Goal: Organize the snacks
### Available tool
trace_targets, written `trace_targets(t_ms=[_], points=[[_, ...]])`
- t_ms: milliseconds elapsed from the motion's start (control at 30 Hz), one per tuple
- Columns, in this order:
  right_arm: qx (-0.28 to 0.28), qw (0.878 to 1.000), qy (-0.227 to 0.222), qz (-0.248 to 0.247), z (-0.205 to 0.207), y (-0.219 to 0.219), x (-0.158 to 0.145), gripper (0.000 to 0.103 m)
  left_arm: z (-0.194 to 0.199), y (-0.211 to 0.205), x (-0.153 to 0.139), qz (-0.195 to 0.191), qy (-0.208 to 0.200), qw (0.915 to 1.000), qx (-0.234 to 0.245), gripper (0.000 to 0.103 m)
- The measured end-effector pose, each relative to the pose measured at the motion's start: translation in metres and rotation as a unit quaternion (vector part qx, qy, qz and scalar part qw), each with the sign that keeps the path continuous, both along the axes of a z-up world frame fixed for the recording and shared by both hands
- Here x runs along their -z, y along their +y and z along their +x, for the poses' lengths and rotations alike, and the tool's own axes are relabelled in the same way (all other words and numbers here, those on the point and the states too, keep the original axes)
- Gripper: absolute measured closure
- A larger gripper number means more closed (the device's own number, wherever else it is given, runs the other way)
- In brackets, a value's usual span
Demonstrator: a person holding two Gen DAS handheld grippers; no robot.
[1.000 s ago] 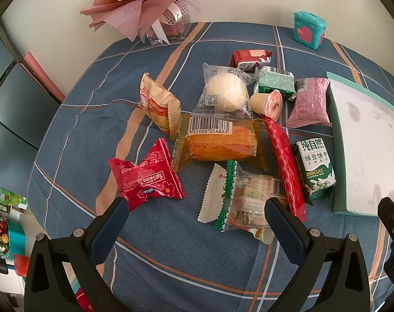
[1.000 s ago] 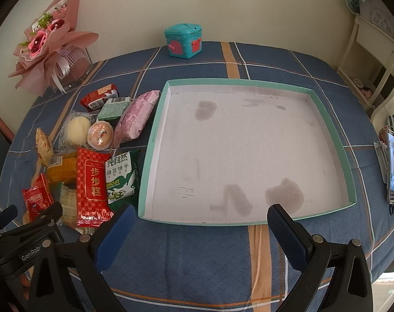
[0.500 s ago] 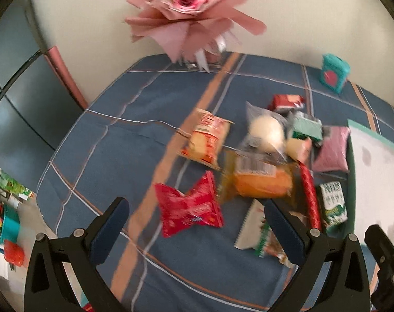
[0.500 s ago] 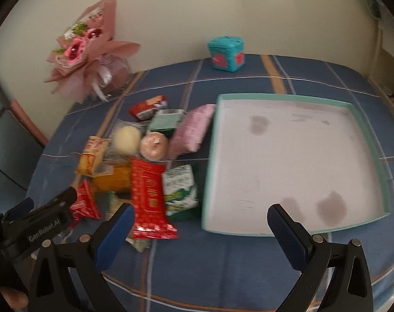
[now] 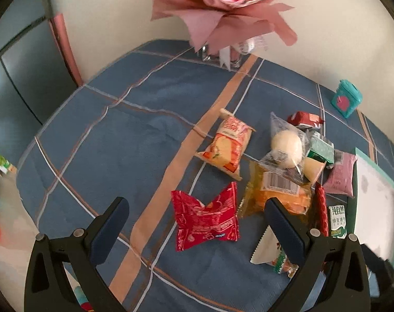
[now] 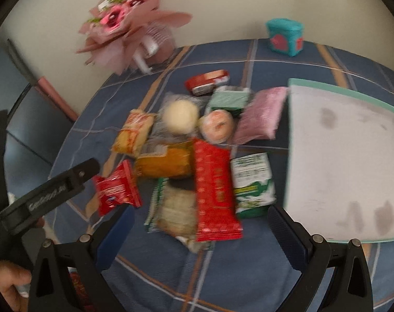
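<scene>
Several wrapped snacks lie in a heap on the blue plaid tablecloth. In the left wrist view my left gripper [image 5: 197,221] is open and empty, hovering over a crumpled red packet [image 5: 206,219], with an orange cake pack [image 5: 277,195] and a toast pack [image 5: 226,148] beyond. In the right wrist view my right gripper [image 6: 197,223] is open and empty above a long red bar [image 6: 215,189], a clear biscuit pack [image 6: 173,208] and a green biscuit box [image 6: 252,182]. The teal-rimmed white tray [image 6: 339,156] lies empty to the right. The left gripper's body [image 6: 48,189] shows at the left.
A pink flower bouquet [image 5: 222,7] stands at the table's back by the wall. A teal box [image 6: 285,36] sits at the back right. A round white bun [image 6: 180,117], a jelly cup [image 6: 216,126] and a pink pack [image 6: 261,111] lie in the heap. The table edge [image 5: 28,182] drops off left.
Both grippers swung to the left. The left view now centres on the red packet and bouquet; the right view moved off the tray and onto the snack heap. Both stayed open.
</scene>
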State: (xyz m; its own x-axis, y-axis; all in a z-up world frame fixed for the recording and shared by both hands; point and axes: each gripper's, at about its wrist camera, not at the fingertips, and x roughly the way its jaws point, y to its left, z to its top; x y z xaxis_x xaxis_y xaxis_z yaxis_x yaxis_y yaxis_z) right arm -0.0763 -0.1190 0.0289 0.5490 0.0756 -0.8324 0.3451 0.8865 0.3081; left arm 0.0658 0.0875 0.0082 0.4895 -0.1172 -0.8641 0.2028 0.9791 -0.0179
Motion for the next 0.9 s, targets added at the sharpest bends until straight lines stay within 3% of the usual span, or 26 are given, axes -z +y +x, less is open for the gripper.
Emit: trace_targets(t_ms=[267, 400, 567, 900], points=[[-0.030, 0.999, 0.021, 0.001, 0.020, 0.016, 0.010, 0.000, 0.010, 0.007, 0.014, -0.013, 0.034, 0.9993, -0.010, 0.000], [-0.011, 0.998, 0.051, -0.036, 0.025, 0.005, 0.015, 0.003, 0.014, 0.004, 0.026, -0.003, 0.061, 0.9980, -0.014, 0.000], [0.017, 0.997, 0.064, -0.041, 0.027, -0.014, 0.022, 0.019, 0.022, 0.004, 0.039, -0.015, 0.082, 0.9962, -0.024, 0.000], [0.006, 0.994, 0.076, -0.077, 0.034, -0.010, 0.029, 0.056, 0.030, -0.012, 0.057, -0.018, 0.109, 0.9938, -0.009, 0.009]])
